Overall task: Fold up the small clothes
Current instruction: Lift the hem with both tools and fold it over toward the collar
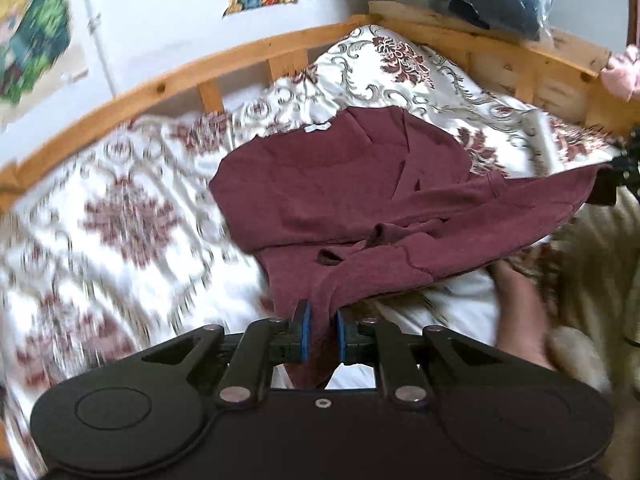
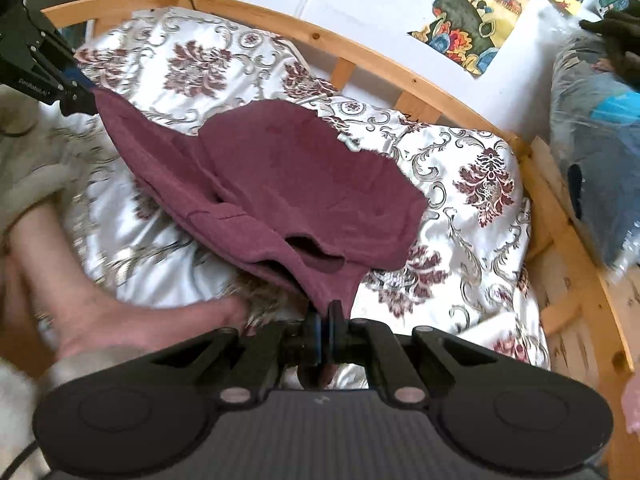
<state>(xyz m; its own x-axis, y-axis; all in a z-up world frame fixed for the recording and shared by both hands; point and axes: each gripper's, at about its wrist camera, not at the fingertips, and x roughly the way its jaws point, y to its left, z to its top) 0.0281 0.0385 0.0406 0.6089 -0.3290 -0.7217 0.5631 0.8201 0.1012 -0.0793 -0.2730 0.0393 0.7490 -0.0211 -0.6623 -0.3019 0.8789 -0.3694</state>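
A small maroon knit garment (image 1: 340, 200) lies rumpled and partly folded, its near edge lifted and stretched taut.

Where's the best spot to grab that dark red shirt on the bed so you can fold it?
Grab the maroon shirt by its near edge, one corner per tool, coming from the side nearest the person. That edge stretches between the left tool and right tool, both already shut on it, while the far half rests flat on the patterned bedspread, so lifting here should fold it over.

L gripper (image 1: 321, 330) & R gripper (image 2: 325, 334): fingers pinched on cloth, held well apart.
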